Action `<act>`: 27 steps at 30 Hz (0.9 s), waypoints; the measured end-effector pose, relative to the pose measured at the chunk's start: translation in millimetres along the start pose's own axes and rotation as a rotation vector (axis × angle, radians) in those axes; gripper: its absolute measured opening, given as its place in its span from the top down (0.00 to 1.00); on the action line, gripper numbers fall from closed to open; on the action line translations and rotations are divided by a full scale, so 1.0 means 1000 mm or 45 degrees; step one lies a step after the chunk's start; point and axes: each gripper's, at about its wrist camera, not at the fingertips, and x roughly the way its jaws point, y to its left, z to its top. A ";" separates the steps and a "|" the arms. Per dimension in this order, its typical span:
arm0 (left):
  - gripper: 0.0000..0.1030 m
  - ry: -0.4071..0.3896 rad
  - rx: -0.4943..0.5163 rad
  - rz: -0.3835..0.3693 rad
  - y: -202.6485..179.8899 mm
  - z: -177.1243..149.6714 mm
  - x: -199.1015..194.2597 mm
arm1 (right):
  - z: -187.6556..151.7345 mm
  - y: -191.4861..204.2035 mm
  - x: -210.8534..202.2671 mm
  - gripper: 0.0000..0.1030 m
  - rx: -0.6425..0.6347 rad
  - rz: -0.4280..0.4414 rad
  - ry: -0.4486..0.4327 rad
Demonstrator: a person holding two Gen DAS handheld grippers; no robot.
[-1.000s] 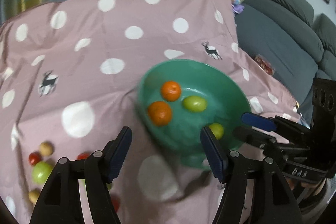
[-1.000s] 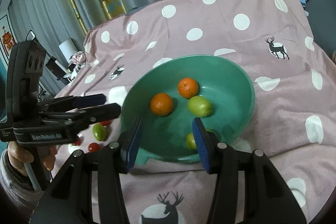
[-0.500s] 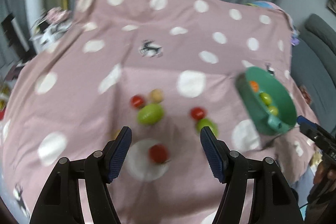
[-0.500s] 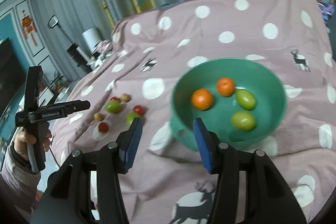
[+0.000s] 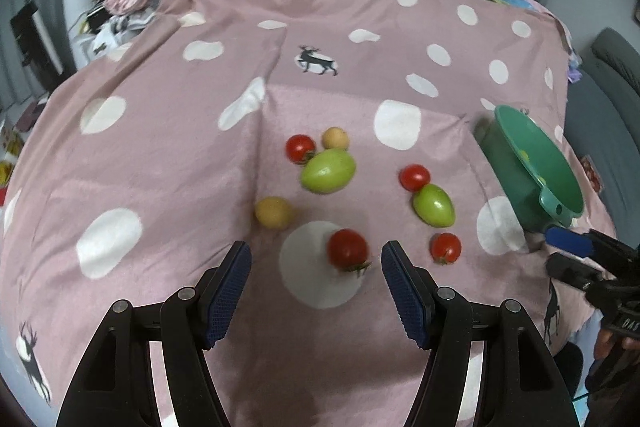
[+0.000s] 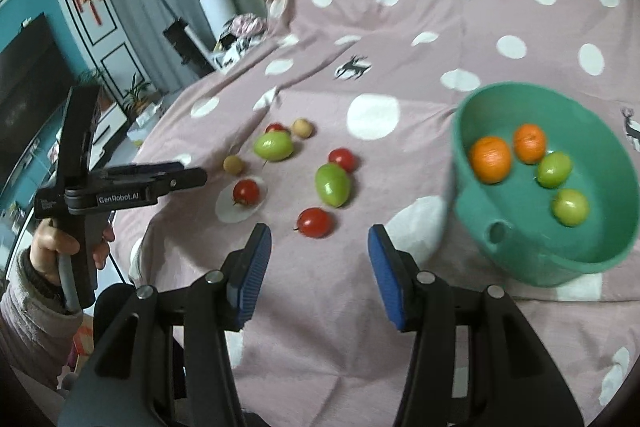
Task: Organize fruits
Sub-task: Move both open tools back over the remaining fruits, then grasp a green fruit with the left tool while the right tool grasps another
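Observation:
A green bowl (image 6: 600,251) holds two oranges (image 6: 490,159) and two green fruits (image 6: 554,169); it shows edge-on in the left wrist view (image 5: 516,163). Loose on the pink dotted cloth lie several red tomatoes (image 5: 347,249), two green fruits (image 5: 328,171) and two small tan fruits (image 5: 273,213). My left gripper (image 5: 316,291) is open and empty, just short of the nearest tomato; it also shows in the right wrist view (image 6: 188,175). My right gripper (image 6: 320,271) is open and empty, near a tomato (image 6: 315,222); it also shows in the left wrist view (image 5: 572,253).
The pink cloth (image 5: 160,155) covers a raised surface that drops off at the left and front edges. A grey sofa (image 5: 612,75) stands to the right. A TV and cabinets (image 6: 28,83) stand to the left, with clutter (image 6: 240,31) beyond the cloth.
Both grippers swung left from the bowl toward the loose fruit. The left gripper now faces the tomatoes, and the bowl has slid to the right side of both views.

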 end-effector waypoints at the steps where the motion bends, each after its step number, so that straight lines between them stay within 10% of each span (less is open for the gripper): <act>1: 0.34 -0.003 0.019 -0.002 -0.003 0.002 0.002 | 0.002 0.002 0.006 0.50 -0.008 0.002 0.016; 27: 0.34 0.154 0.176 -0.074 -0.011 0.055 0.083 | 0.038 -0.003 0.098 0.51 -0.027 -0.061 0.231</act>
